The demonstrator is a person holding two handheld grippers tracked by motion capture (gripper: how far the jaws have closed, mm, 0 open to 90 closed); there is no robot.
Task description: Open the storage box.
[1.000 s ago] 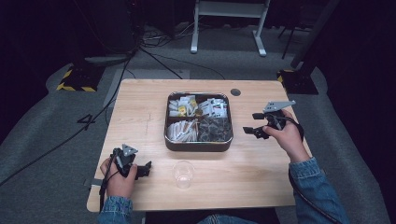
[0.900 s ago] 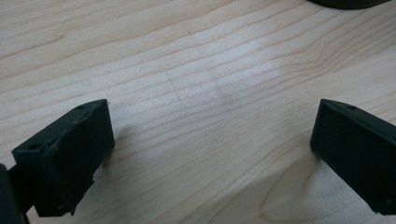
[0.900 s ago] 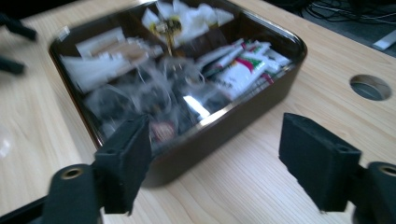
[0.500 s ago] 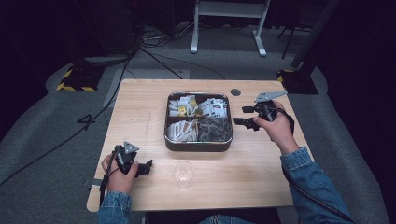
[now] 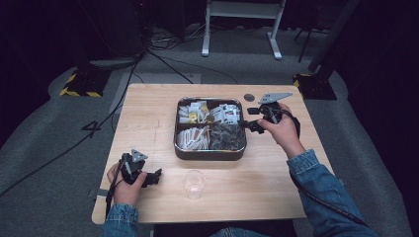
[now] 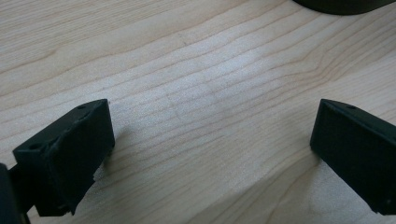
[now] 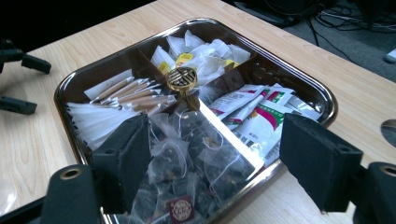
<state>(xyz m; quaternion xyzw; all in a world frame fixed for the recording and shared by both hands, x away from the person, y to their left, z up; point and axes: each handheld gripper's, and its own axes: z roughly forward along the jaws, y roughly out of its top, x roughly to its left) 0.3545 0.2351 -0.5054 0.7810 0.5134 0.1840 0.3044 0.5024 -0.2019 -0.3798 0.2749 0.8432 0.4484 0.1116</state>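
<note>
right gripper (image 5: 251,120): spread, empty, at tray's (image 5: 210,152) right rim | left gripper (image 5: 154,175): spread, empty, on near-left table (image 5: 148,118)

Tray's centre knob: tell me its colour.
Brassy gold, on the tray knob where the dividers meet; clearest in the right gripper view.

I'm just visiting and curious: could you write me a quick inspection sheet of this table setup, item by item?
Surface: wooden table, bare around the things.
Job's things: metal tray with four compartments holding tea bags and sachets; clear cup standing in front of it.
Clutter: small dark disc set in the tabletop.
Grippers: left gripper open, low over bare wood; right gripper open at the tray's right edge, holding nothing.
Cables: black cables on the floor.
Surroundings: grey floor, white stand behind.
</note>
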